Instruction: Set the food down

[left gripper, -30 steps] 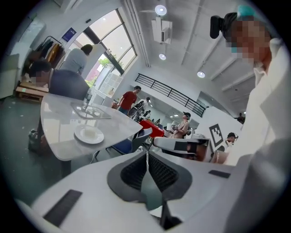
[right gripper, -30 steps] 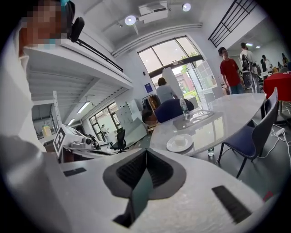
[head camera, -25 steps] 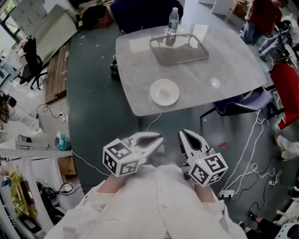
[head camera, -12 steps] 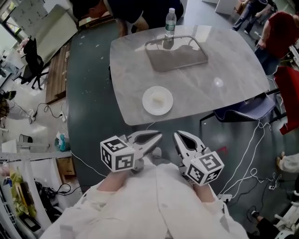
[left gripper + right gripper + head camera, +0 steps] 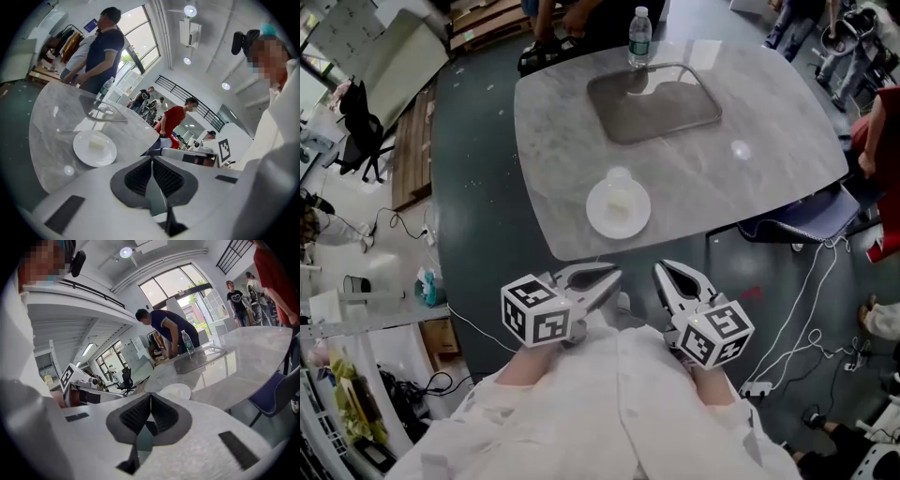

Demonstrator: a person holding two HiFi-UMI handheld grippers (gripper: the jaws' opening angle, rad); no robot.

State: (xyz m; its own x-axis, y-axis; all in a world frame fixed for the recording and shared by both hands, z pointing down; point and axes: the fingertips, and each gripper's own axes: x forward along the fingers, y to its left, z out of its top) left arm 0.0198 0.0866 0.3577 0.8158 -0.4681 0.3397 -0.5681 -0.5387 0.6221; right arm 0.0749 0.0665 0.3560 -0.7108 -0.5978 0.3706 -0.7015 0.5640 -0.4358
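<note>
A white plate (image 5: 619, 208) with a pale block of food (image 5: 621, 200) on it sits near the front edge of the grey marble table (image 5: 750, 112). The same plate (image 5: 95, 148) and food (image 5: 97, 144) show in the left gripper view, and the plate (image 5: 175, 391) just past the jaws in the right gripper view. My left gripper (image 5: 610, 278) and right gripper (image 5: 664, 274) are held close to my body, short of the table, both shut and empty.
A grey tray (image 5: 654, 100) and a water bottle (image 5: 638, 37) stand at the table's far side, where a person (image 5: 102, 49) leans in. A blue chair (image 5: 802, 214) is at the right edge. Cables (image 5: 811, 309) lie on the floor.
The table and plate have shifted slightly in the head view as my head moved. Both grippers stay shut in the same place by my body.
</note>
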